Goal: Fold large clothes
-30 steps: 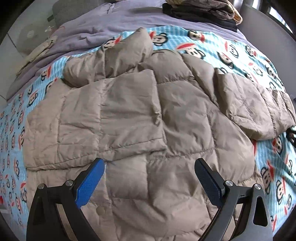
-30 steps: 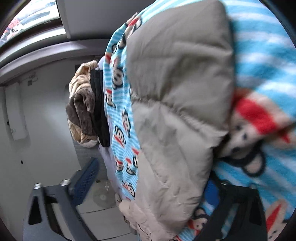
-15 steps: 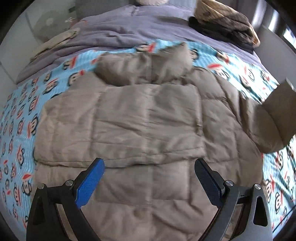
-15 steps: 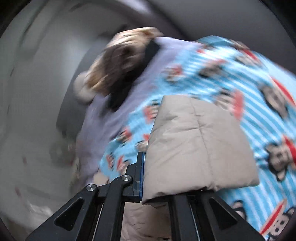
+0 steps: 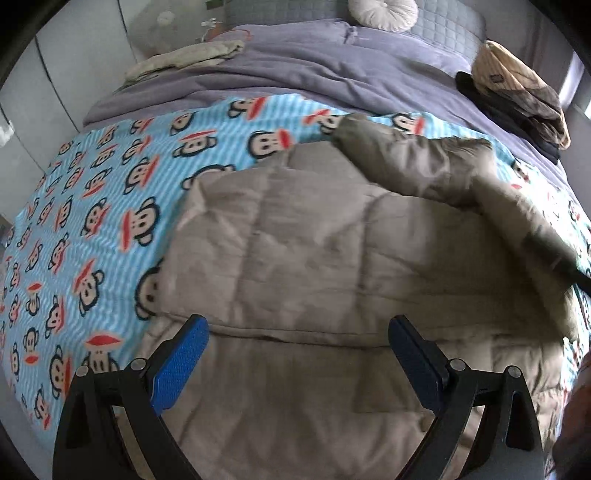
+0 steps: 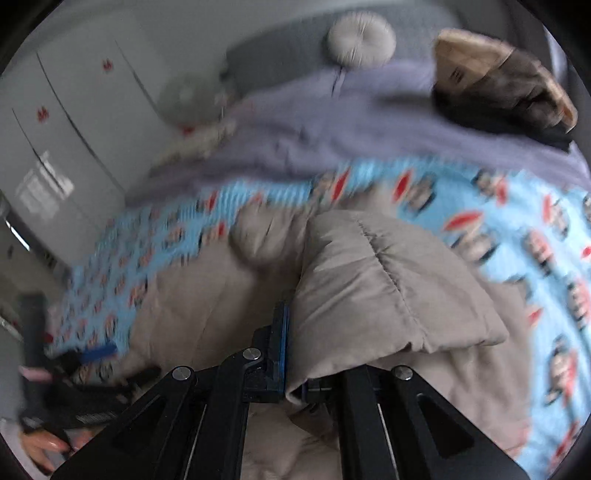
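A beige quilted down jacket (image 5: 314, 258) lies spread on a blue monkey-print blanket (image 5: 92, 206) on the bed, one sleeve folded flat across its body. My left gripper (image 5: 297, 350) hovers open above the jacket's lower part, its blue pads (image 5: 177, 365) wide apart with nothing between them. The other sleeve (image 6: 388, 280) is lifted off the bed, and my right gripper (image 6: 293, 350) is shut on its cuff end. In the left wrist view that raised sleeve (image 5: 517, 206) rises toward the right edge. The left gripper (image 6: 99, 350) shows blurred at the lower left of the right wrist view.
A purple duvet (image 5: 314, 74) covers the head of the bed, with a round cushion (image 5: 384, 13) and grey headboard behind. Folded brown and black clothes (image 5: 517, 96) are stacked at the far right, a pale garment (image 5: 184, 59) at the far left. A hand (image 6: 40, 446) shows low left.
My right gripper closed on the sleeve, rolled upright and carried it up and over the jacket. My left gripper slid sideways, so more blanket now shows on the left.
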Demonstrator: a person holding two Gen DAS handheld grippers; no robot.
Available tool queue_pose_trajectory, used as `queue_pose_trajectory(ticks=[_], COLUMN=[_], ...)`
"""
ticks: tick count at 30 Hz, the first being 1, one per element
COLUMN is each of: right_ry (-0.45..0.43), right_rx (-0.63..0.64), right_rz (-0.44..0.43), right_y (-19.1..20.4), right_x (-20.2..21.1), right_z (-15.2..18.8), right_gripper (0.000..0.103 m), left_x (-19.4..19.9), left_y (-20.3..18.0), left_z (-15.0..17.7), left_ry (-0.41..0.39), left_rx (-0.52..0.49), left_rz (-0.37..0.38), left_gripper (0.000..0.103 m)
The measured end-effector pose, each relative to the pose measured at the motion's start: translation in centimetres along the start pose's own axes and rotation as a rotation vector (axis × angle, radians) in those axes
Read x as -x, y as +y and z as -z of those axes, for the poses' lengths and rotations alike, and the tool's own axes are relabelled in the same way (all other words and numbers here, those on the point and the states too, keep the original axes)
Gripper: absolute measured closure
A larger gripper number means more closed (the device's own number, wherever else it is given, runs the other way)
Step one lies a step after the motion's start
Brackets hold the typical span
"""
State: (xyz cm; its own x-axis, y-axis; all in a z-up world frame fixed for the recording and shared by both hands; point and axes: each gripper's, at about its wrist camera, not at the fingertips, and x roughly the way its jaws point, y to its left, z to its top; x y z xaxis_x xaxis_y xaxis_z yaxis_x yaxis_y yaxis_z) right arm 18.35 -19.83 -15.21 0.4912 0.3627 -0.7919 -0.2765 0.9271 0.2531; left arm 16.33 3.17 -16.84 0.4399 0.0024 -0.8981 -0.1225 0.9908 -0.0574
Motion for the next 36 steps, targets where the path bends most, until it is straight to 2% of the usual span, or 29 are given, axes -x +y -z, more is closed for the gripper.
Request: queue_pose_trajectory(ticks=[3,6,7,9,10,11,15,16,17,18,19,22,24,25,27,28,30,33,36], right_ry=[0.108,0.176,0.173,0.148,0.131,0.108,0.024,0.003,-0.014,-0.014,-0.017,-0.016,0.031,0.066,0.144,0.169,0.184,0.212,0.222], right_rx=[-0.055,-0.183,-0.228,-0.301,-0.333,-0.373,-0.525,-0.556,-0.568,-0.560,-0.541,-0.399,-0.290,-0.235,-0.130,-0.096,-0.093,-0.185,-0.372], right_rz=[0.041,0.041,0.026,0.009,0.002,0.002,0.014,0.017,0.033,0.041,0.029,-0.030,-0.102,-0.116,-0.118,-0.120,-0.129,-0.096,-0.037], right_y=[0.0,-1.9,-2.6,-3.7,-4.3,-5.0,-7.8,-8.6,-9.1,-8.9,-8.5,-5.3,-2.6,-1.1,1.7,2.6,2.6,-0.9,-6.7], right_x=[-3.7,-4.6,-4.2,-2.8,-2.0,-1.1,1.3,1.6,1.8,1.6,1.5,1.0,0.2,-0.4,-1.4,-1.6,-1.0,0.8,3.5], right_z=[2.3,3.6,3.9,4.3,4.4,4.6,5.0,4.9,4.7,4.1,3.6,2.3,1.7,1.6,2.0,2.5,3.5,5.6,8.7], right_gripper=[0.097,0.093,0.087,0.063,0.044,0.039,0.039,0.045,0.075,0.090,0.095,0.095,0.094,0.091,0.055,0.026,0.022,0.022,0.022], left_x=[-0.7,-1.4,-1.5,-1.8,-1.9,-2.0,-2.5,-2.6,-2.6,-2.6,-2.5,-2.2,-2.4,-2.5,-2.8,-3.0,-3.5,-4.7,-6.4], left_y=[1.1,1.6,1.6,1.7,1.7,1.7,1.9,2.0,2.4,2.6,3.1,5.0,5.8,5.9,6.0,5.9,5.5,3.9,2.3], left_z=[0.1,0.0,0.0,-0.3,-0.4,-0.6,-1.3,-1.4,-1.8,-1.9,-2.2,-3.1,-3.8,-4.0,-4.4,-4.5,-4.5,-4.4,-4.1], left_ry=[0.014,0.029,0.031,0.031,0.030,0.028,0.030,0.031,0.031,0.028,0.024,0.026,0.044,0.052,0.072,0.082,0.100,0.144,0.182], left_rx=[0.007,0.006,0.003,0.002,0.003,0.006,0.029,0.035,0.049,0.062,0.080,0.154,0.190,0.200,0.219,0.225,0.220,0.187,0.141], left_rz=[0.004,0.024,0.030,0.051,0.058,0.071,0.138,0.159,0.200,0.232,0.273,0.462,0.569,0.601,0.680,0.706,0.749,0.765,0.700], left_gripper=[0.005,0.005,0.005,0.005,0.005,0.005,0.005,0.005,0.005,0.005,0.005,0.005,0.005,0.005,0.005,0.005,0.005,0.005,0.005])
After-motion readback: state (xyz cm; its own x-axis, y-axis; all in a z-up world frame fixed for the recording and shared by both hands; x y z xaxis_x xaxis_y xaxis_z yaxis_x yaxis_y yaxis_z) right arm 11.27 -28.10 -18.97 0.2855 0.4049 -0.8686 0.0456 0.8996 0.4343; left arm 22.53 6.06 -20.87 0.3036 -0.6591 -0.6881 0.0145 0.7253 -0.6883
